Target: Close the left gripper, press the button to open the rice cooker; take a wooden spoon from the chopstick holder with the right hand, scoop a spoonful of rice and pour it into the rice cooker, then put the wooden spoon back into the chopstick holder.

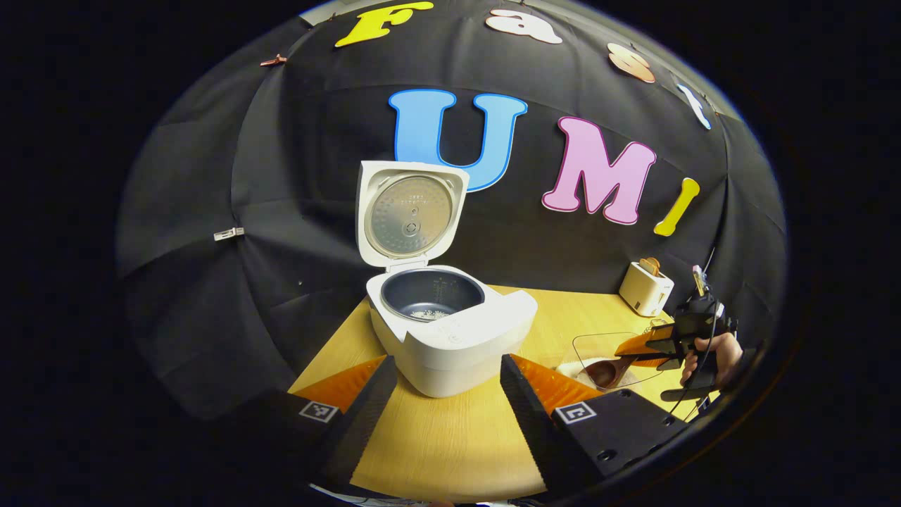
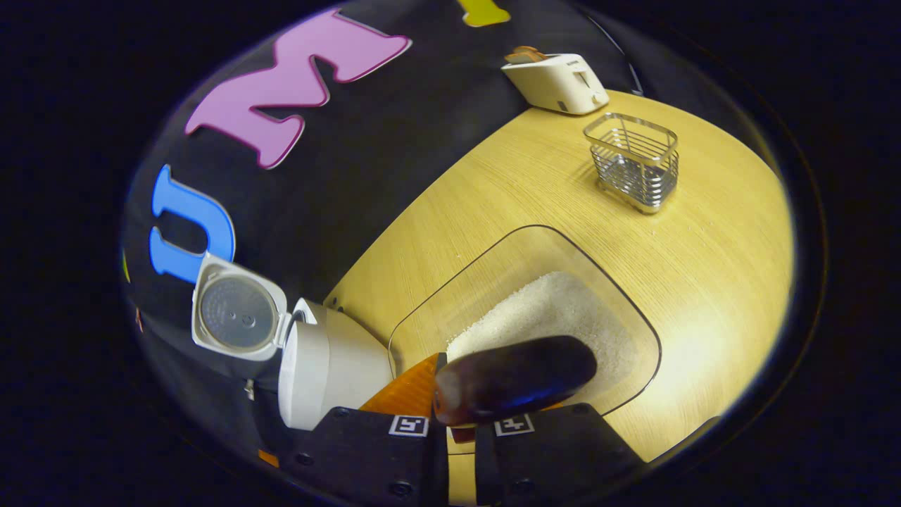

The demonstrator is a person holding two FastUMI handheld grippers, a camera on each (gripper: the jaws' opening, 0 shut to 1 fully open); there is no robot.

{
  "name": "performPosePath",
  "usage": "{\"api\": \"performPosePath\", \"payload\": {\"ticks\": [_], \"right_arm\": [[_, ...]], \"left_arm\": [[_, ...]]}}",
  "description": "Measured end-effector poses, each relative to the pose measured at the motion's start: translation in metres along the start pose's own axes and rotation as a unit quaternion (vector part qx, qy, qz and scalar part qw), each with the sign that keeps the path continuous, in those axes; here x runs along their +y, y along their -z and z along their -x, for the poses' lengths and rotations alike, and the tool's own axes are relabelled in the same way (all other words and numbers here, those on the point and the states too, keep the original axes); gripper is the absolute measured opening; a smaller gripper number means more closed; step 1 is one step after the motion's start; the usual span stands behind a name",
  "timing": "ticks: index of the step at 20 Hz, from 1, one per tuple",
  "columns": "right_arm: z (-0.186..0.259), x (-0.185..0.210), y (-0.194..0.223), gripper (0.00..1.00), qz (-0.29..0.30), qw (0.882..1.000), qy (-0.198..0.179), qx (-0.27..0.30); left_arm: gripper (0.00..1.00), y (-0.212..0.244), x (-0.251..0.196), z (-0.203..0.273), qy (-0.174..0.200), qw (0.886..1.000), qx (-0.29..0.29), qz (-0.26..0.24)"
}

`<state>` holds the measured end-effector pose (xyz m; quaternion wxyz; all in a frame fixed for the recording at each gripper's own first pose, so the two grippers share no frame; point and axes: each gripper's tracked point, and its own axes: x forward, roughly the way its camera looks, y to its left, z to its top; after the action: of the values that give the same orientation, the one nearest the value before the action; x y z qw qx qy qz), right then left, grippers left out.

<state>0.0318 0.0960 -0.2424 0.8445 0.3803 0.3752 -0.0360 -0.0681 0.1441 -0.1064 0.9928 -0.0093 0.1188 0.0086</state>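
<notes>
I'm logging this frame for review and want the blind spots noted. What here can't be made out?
- Wooden spoon, right gripper view: its handle is hidden between the jaws.
- Rice cooker, left gripper view: a few pale specks in the pot, too small to identify.
- Right gripper, left gripper view: far off at the edge, its grip unclear.

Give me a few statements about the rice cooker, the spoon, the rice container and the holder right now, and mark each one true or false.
1. The rice cooker has its lid up. True.
2. The right tool grips the wooden spoon. True.
3. The wooden spoon stands in the chopstick holder. False: the wire holder has nothing in it, and the spoon is over the clear rice container.
4. The left tool is shut on the cooker. False: its fingers are spread apart, holding nothing.
5. The cooker's inner pot is brim-full of rice. False: just a few grains lie at the bottom.
</notes>
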Motion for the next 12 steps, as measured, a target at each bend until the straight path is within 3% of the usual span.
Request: {"api": "performPosePath", "payload": {"ticks": [5, 6, 7, 12], "right_arm": [[0.012, 0.001, -0.033, 0.07, -0.025, 0.999, -0.006, -0.024], [0.015, 0.004, -0.039, 0.07, -0.038, 0.999, -0.013, -0.026], [0.020, 0.009, -0.045, 0.07, -0.052, 0.998, -0.019, -0.028], [0.041, 0.042, -0.062, 0.07, -0.080, 0.995, -0.055, -0.024]], "left_arm": [[0.96, -0.001, -0.001, -0.005, 0.003, 1.000, 0.001, -0.003], [0.92, -0.002, -0.001, -0.006, 0.004, 1.000, 0.002, -0.004], [0.96, -0.002, -0.002, -0.008, 0.005, 1.000, 0.001, -0.005], [0.96, -0.001, -0.004, -0.012, 0.009, 1.000, 0.006, -0.006]]}}
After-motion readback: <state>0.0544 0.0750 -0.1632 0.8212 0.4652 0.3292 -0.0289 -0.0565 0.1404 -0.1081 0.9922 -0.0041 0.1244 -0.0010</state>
